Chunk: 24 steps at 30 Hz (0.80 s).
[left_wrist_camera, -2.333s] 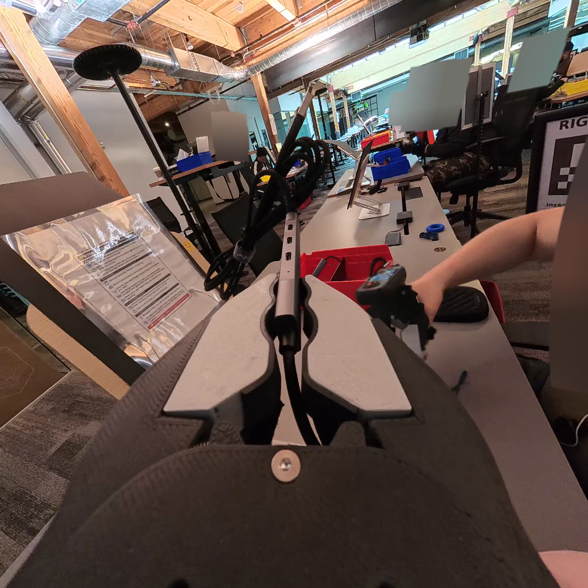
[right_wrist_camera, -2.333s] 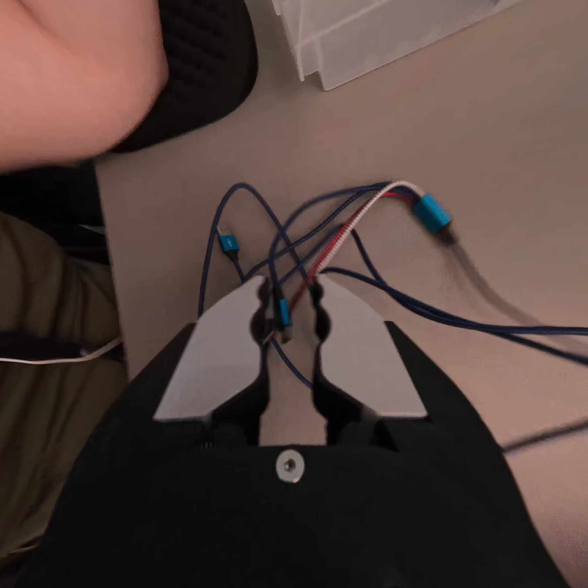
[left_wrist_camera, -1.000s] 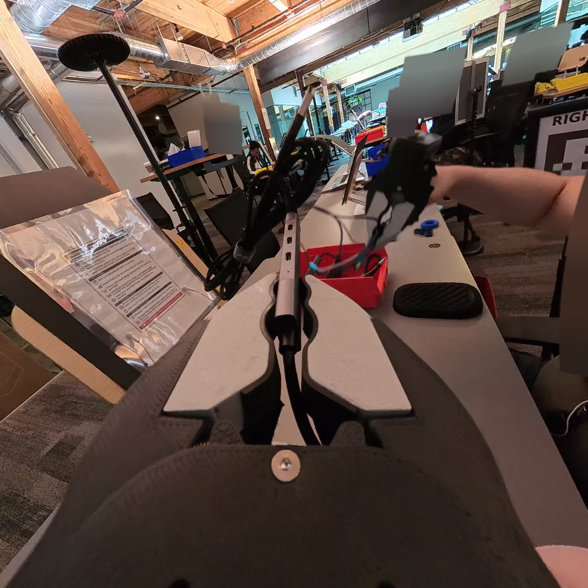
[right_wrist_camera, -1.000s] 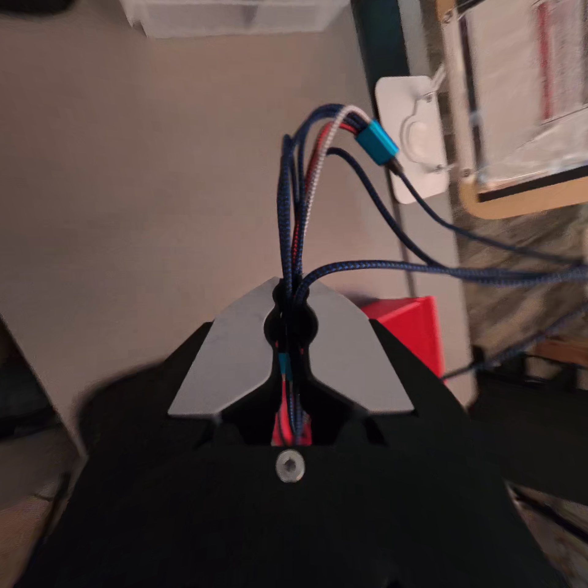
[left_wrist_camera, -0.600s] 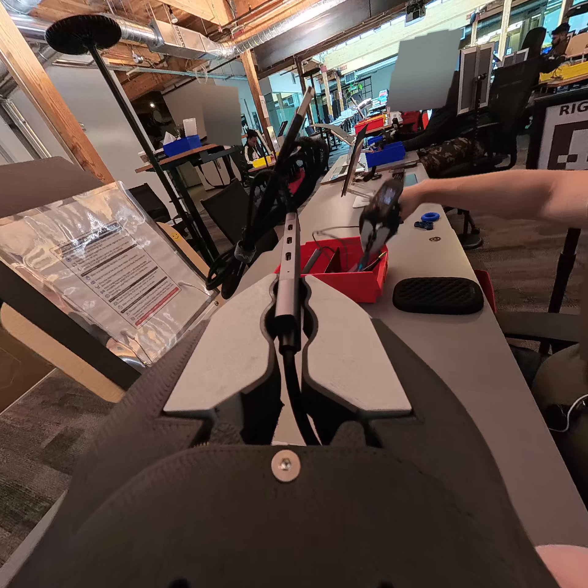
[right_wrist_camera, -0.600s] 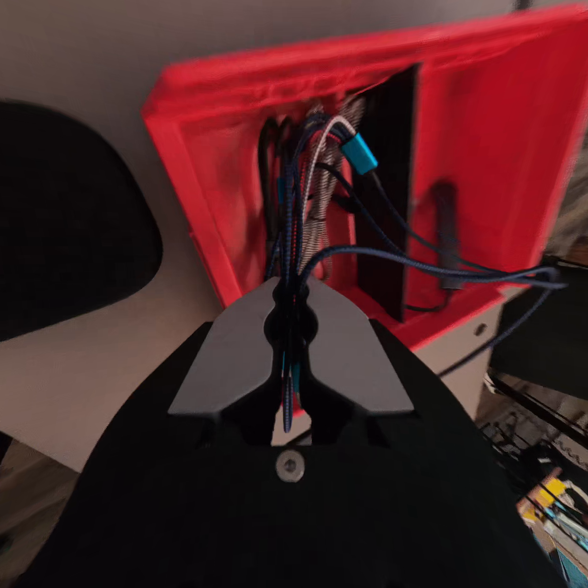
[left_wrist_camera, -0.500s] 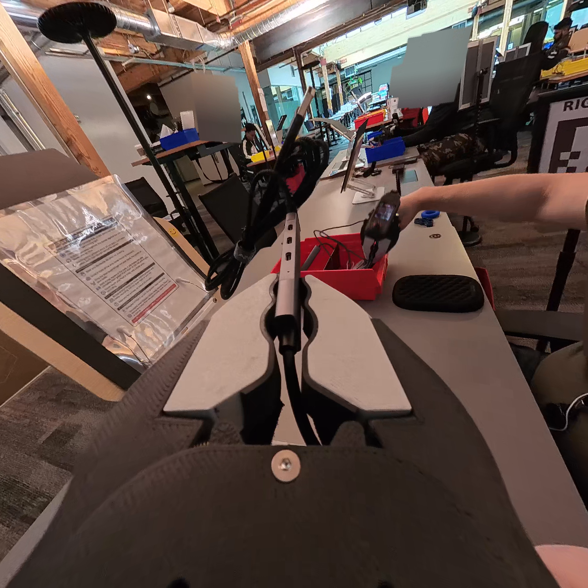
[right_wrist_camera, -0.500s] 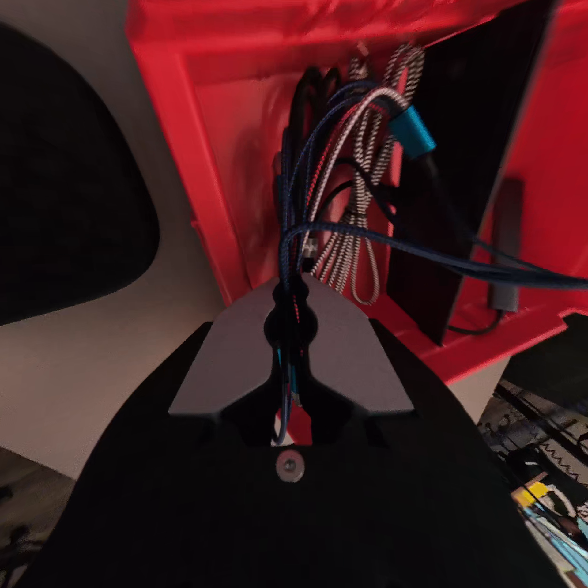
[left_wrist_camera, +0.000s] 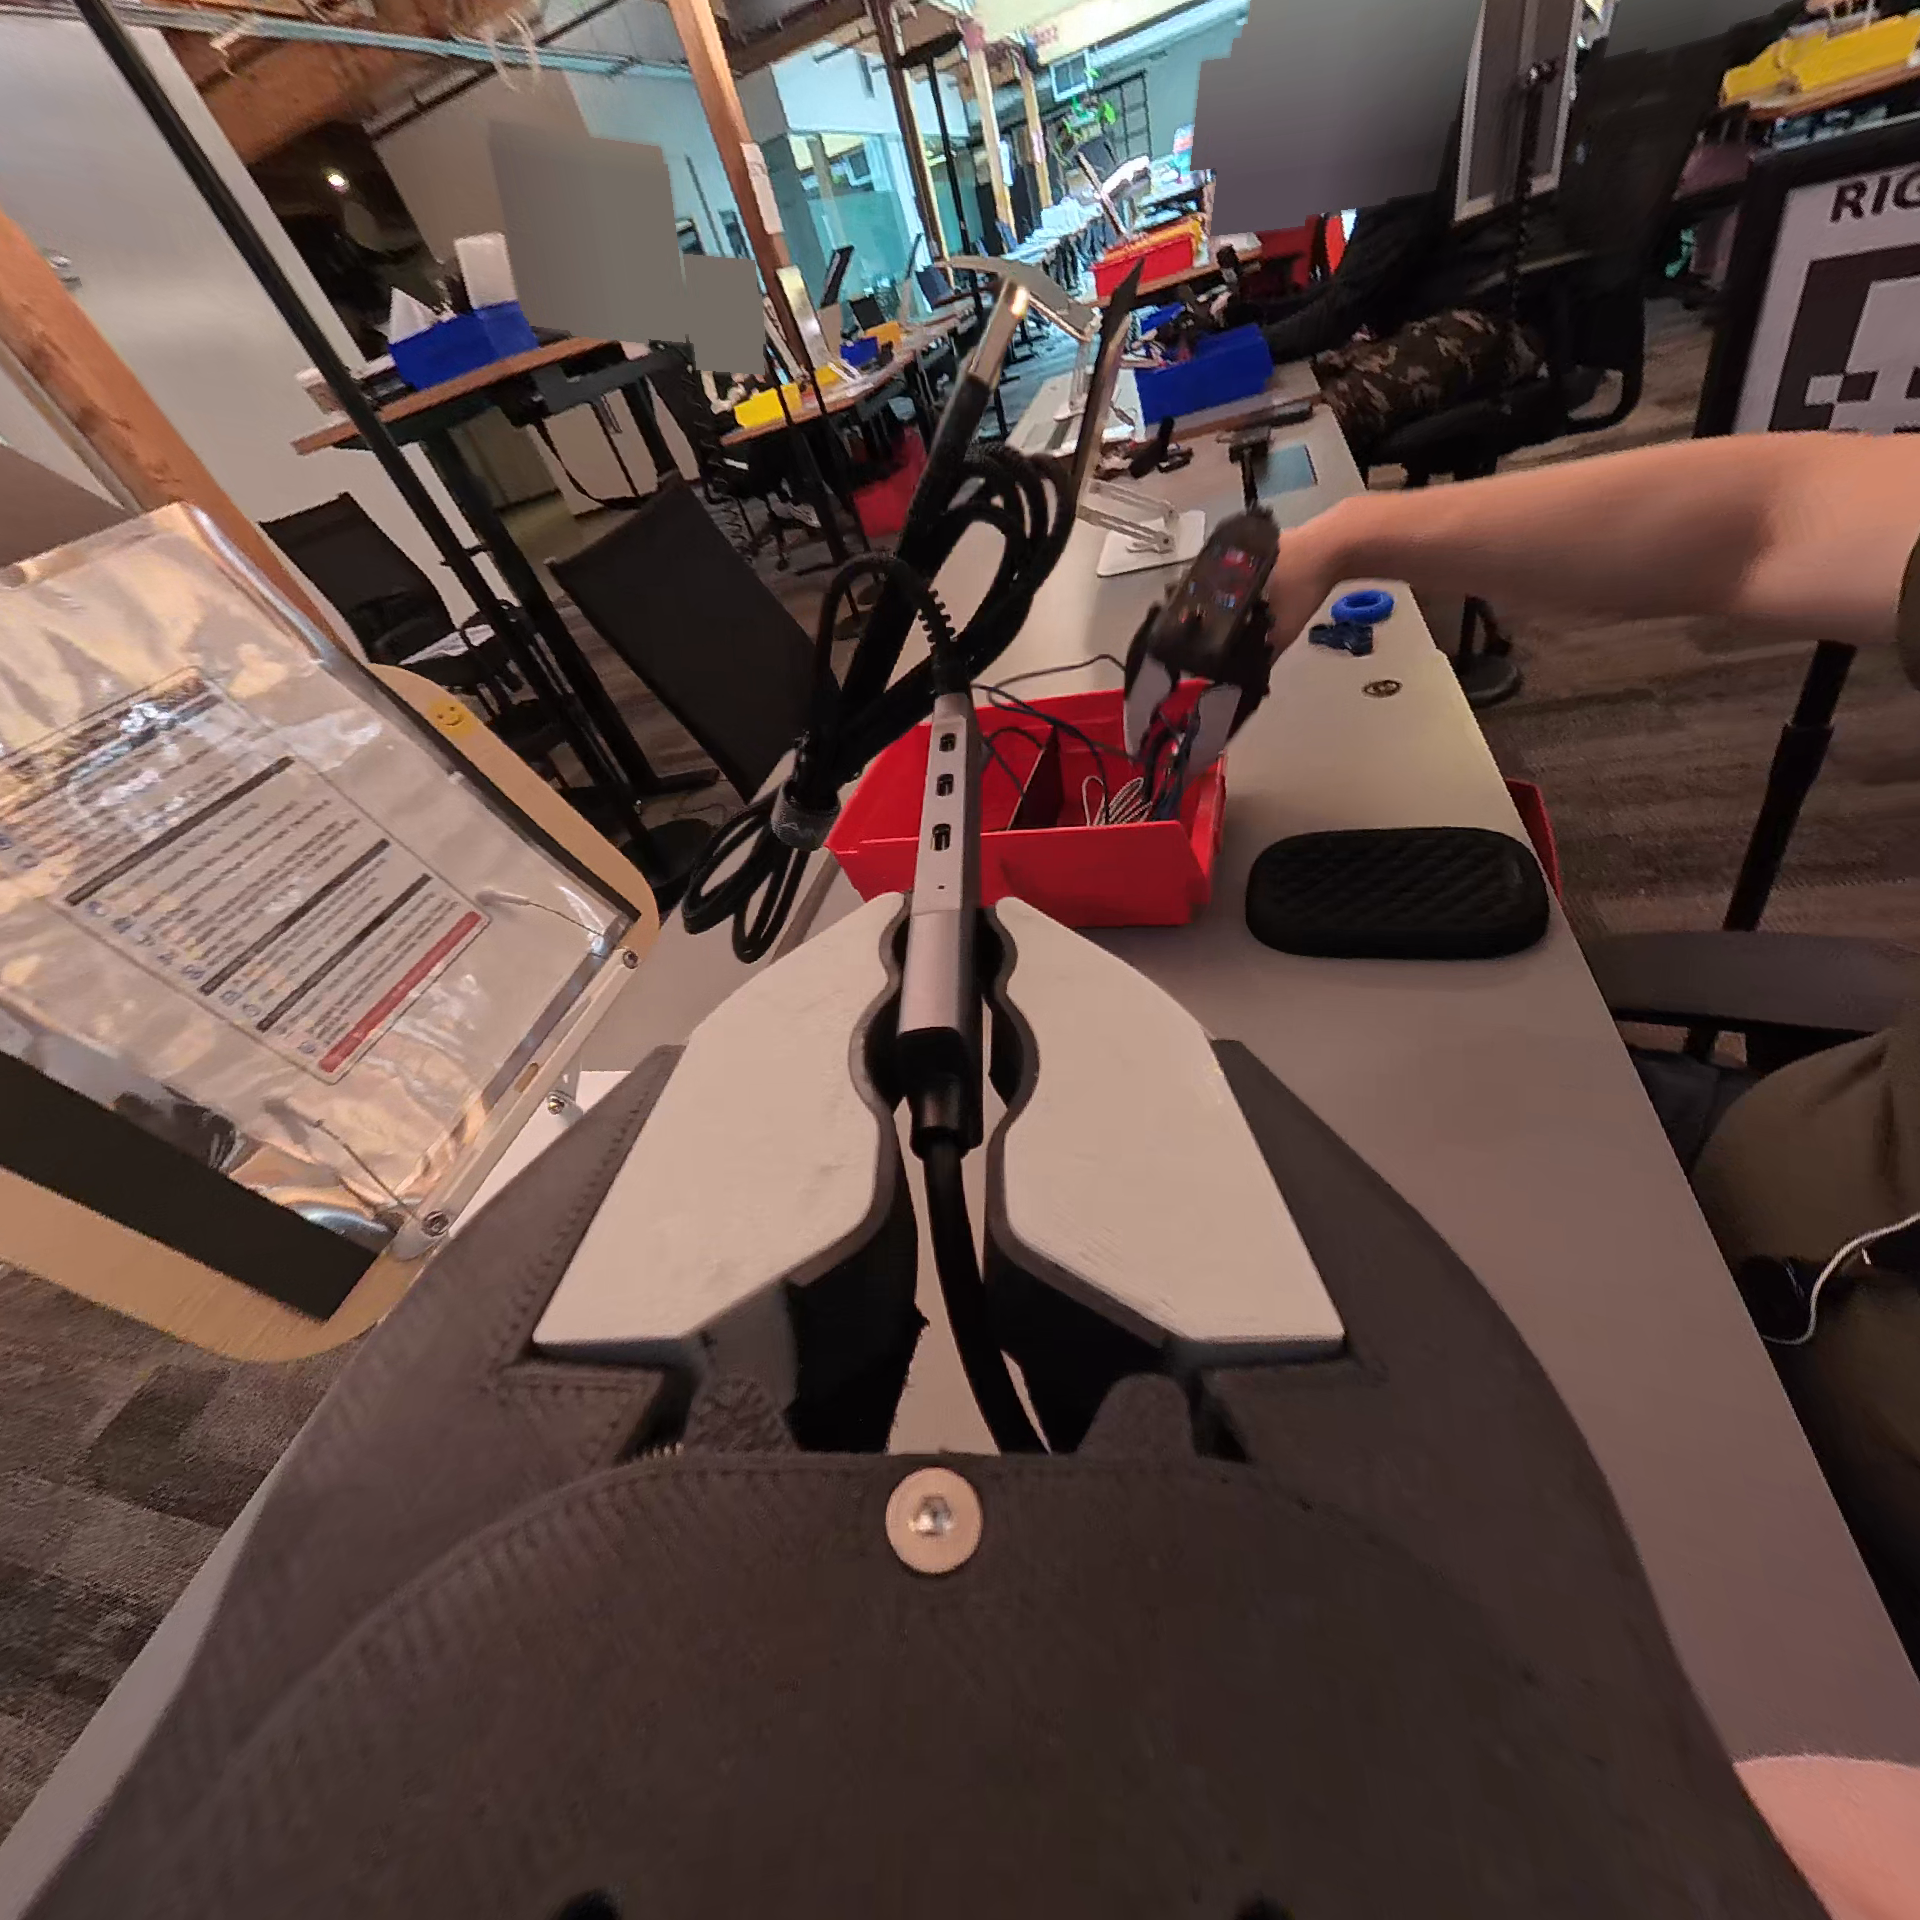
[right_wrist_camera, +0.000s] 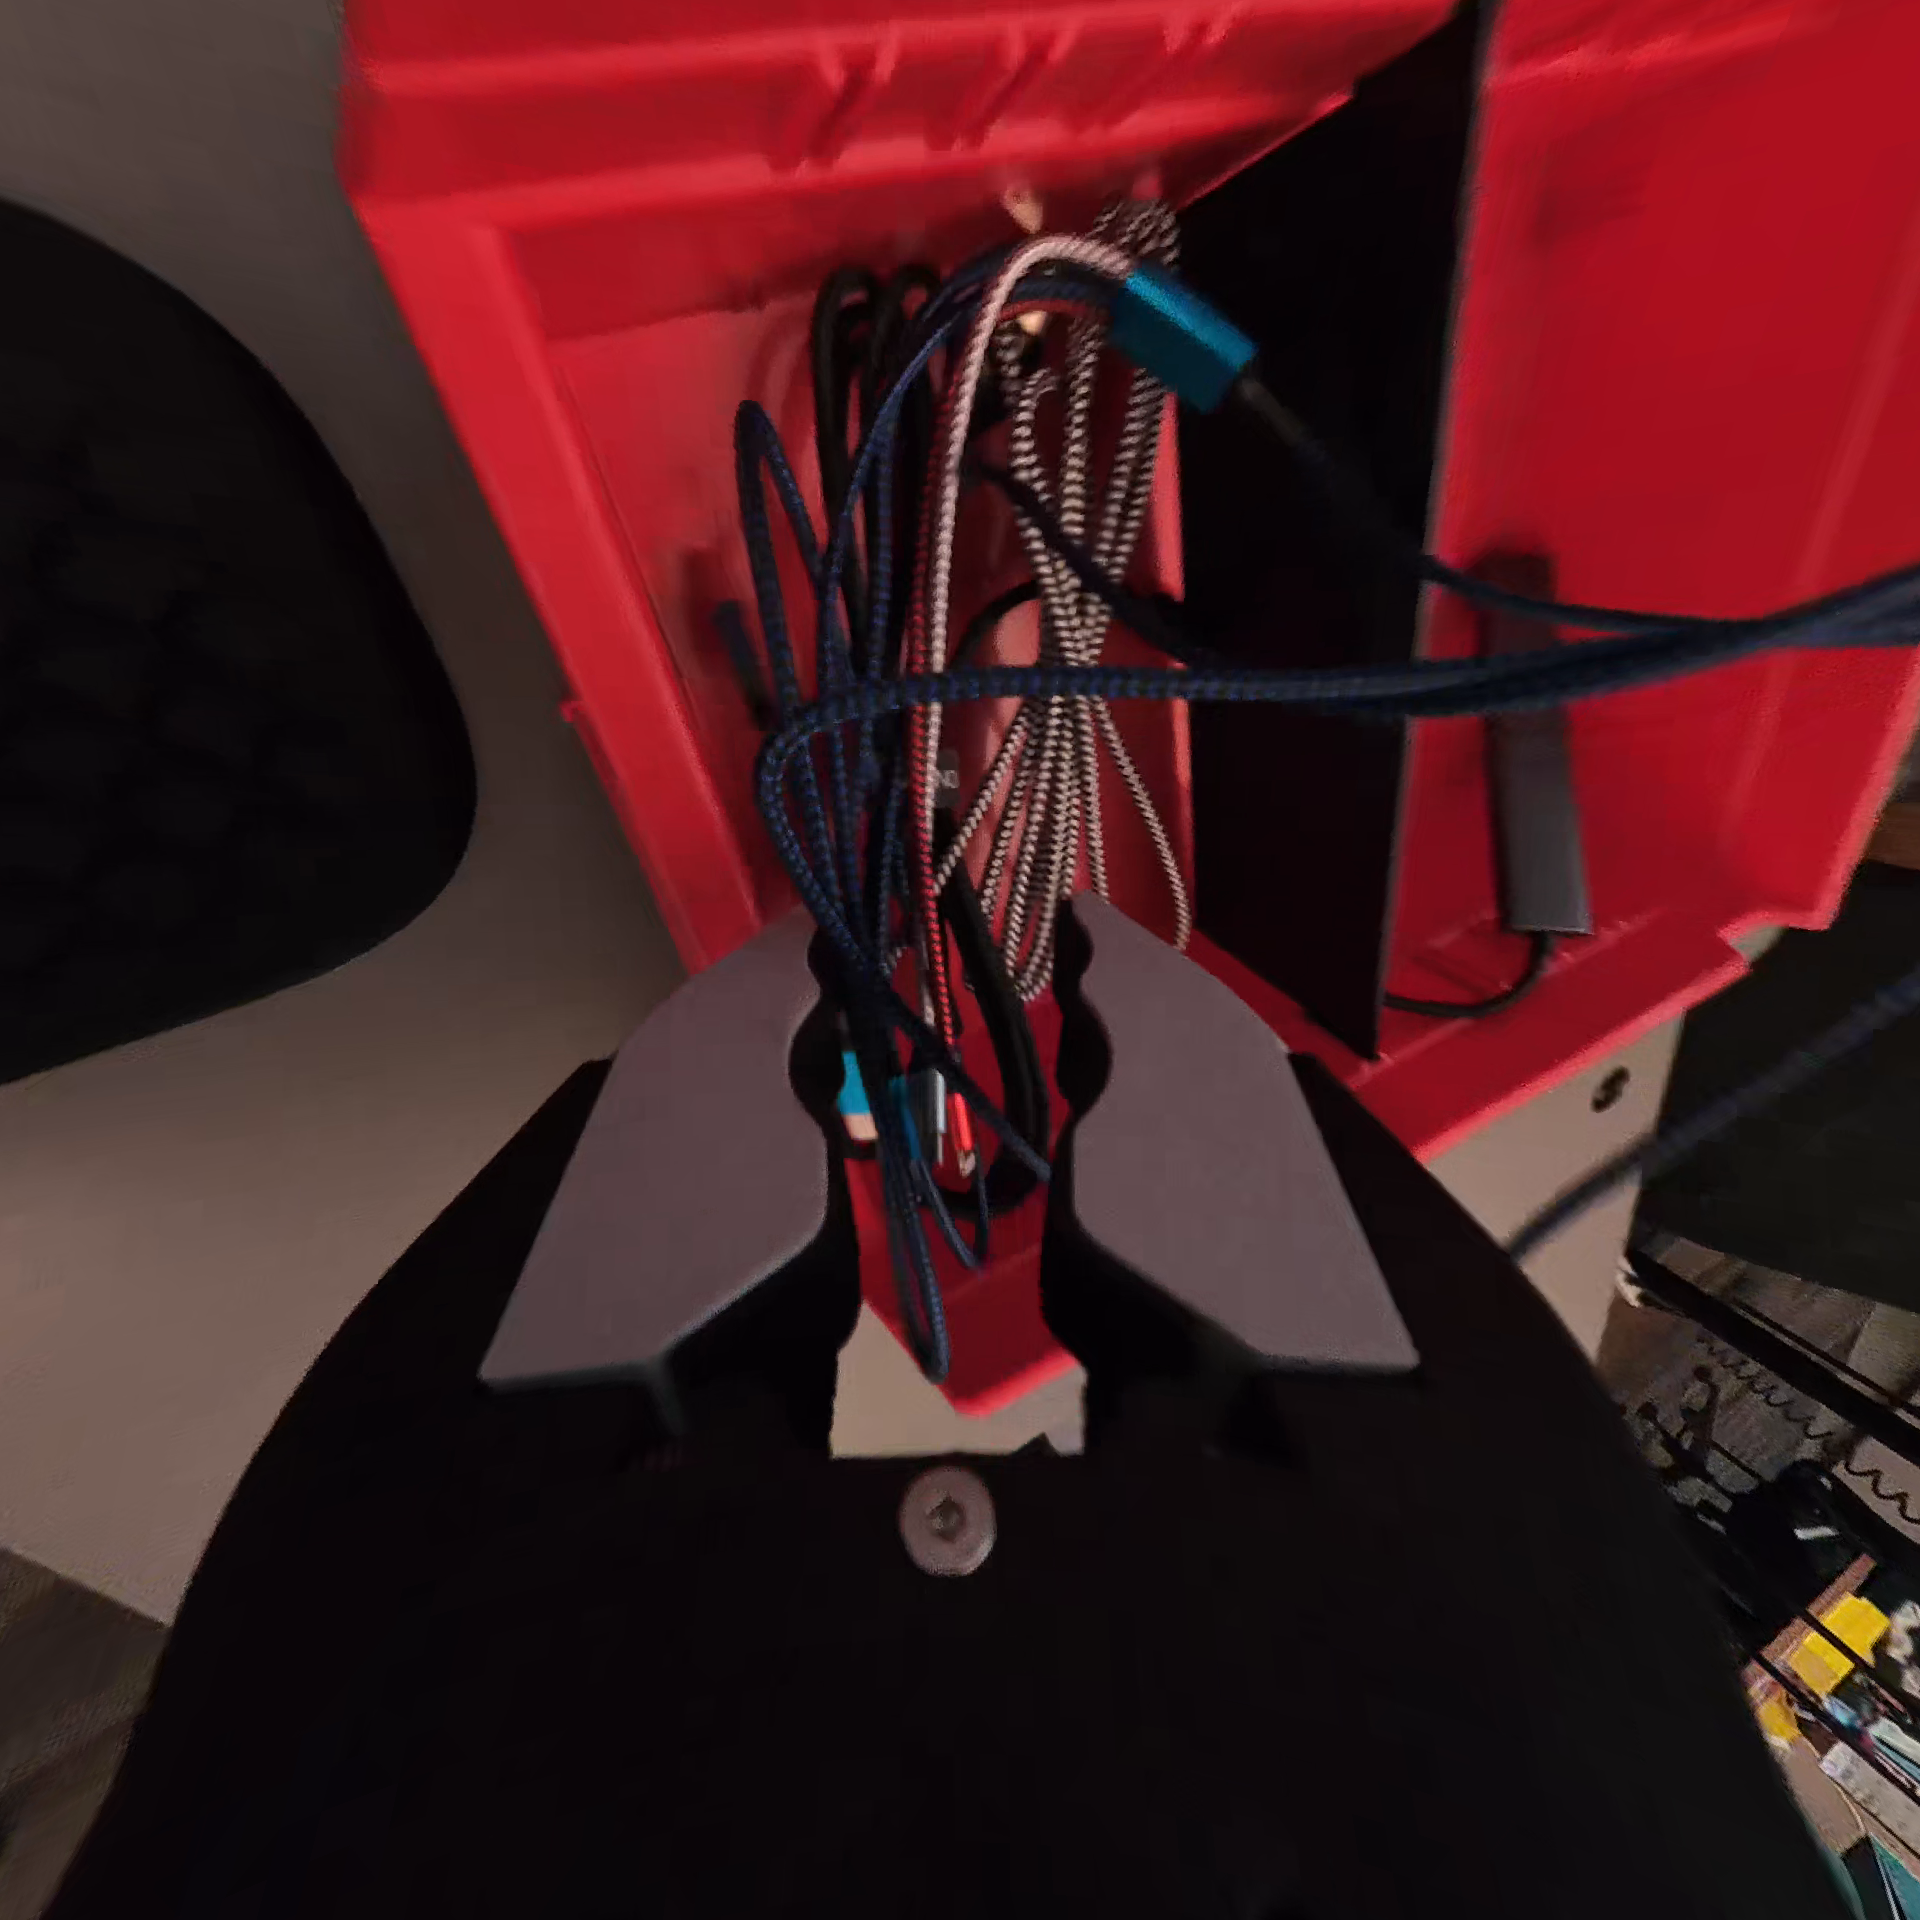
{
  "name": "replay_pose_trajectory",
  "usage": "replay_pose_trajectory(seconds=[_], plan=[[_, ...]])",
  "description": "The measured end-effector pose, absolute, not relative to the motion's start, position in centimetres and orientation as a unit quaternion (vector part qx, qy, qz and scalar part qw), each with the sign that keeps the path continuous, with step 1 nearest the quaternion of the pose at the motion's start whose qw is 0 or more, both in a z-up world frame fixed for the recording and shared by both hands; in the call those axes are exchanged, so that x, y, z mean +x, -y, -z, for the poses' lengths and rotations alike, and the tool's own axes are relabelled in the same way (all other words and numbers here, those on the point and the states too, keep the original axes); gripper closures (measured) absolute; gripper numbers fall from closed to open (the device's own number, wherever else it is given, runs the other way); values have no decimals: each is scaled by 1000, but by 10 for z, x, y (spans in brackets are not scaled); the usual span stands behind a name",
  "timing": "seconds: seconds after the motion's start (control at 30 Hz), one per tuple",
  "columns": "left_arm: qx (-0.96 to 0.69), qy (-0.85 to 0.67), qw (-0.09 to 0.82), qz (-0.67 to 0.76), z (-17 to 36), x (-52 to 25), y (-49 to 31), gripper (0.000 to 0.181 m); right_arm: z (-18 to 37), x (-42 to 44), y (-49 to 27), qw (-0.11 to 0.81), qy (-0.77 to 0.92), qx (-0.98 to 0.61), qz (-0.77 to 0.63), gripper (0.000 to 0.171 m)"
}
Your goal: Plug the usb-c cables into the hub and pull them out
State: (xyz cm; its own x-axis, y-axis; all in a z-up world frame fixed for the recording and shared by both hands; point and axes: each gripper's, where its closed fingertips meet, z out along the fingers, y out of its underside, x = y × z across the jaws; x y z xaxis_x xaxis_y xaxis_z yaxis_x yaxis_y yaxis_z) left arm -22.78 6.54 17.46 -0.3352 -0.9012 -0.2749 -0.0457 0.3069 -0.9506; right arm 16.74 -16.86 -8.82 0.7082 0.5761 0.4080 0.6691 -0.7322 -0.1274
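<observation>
My left gripper [left_wrist_camera: 940, 912] is shut on a grey usb-c hub [left_wrist_camera: 943, 831] and holds it upright above the table. Its ports face me, and its black coiled cable [left_wrist_camera: 935, 623] hangs from the top. My right gripper [right_wrist_camera: 940, 920] is open over the red bin [right_wrist_camera: 623, 156]. A bundle of braided usb-c cables [right_wrist_camera: 904, 675], blue, red and white-black, lies loose between its fingers and down into the bin. One blue connector [right_wrist_camera: 1179, 332] sticks out at the far end. In the left wrist view the right gripper [left_wrist_camera: 1179, 727] points down into the bin [left_wrist_camera: 1039, 883].
A black divider [right_wrist_camera: 1299, 623] splits the bin, and a second grey hub [right_wrist_camera: 1538, 810] lies in the other compartment. A black pad [left_wrist_camera: 1397, 891] lies right of the bin. A clear sign holder [left_wrist_camera: 260, 883] stands at the left. A person's arm [left_wrist_camera: 1558, 540] reaches over the table. One gripper's finger ends stand about 55 centimetres off the other's.
My right gripper has come down over the red bin and opened, letting go of the cable bundle. My left gripper still holds the hub and has tilted a little.
</observation>
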Motion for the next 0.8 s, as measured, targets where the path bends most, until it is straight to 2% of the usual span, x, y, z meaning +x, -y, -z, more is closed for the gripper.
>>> replay_pose_trajectory(seconds=[0.3,0.5,0.63,0.7,0.8], plan=[[-356,-685,436,463,-166,-211,-58,173,26,196,192,158,309,-895,280,126],[-361,-699,419,453,-156,-199,-52,173,67,188,216,90,304,-924,214,133],[-359,-704,414,452,-154,-196,-49,173,90,181,215,87,309,-927,196,133],[-361,-704,411,453,-153,-194,-49,173,99,184,214,72,317,-924,203,147],[-363,-705,410,450,-152,-193,-50,173,101,192,205,69,319,-917,230,153]])
